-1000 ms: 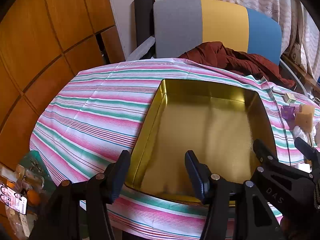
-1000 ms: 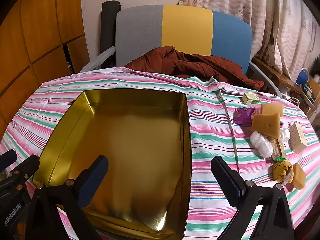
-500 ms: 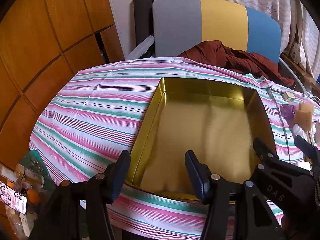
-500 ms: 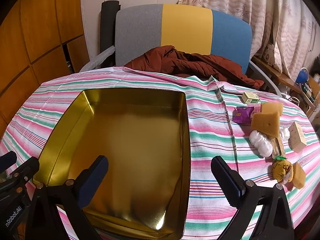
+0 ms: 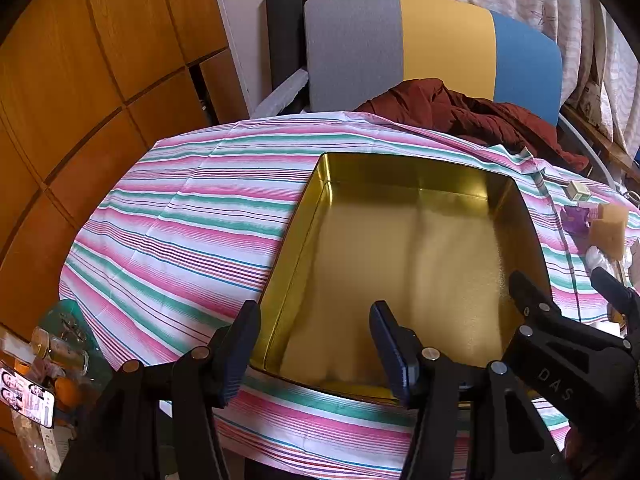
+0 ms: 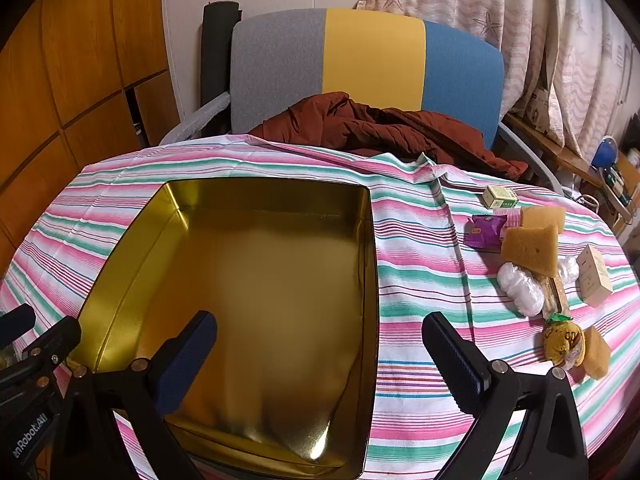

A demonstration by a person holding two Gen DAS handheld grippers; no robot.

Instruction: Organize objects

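— Are either set of fingers holding anything?
— No. The left gripper [image 5: 314,346] and the right gripper [image 6: 320,354] both have their fingers spread apart, low in each frame, over the near end of the gold tin [image 6: 256,280].
— And the things to sort?
— Right side of the bench [image 6: 416,280]: two sponges [image 6: 530,246], a purple packet [image 6: 484,232], small boxes [image 6: 500,197], white wrapped bundles [image 6: 520,288], well apart from the fingers.
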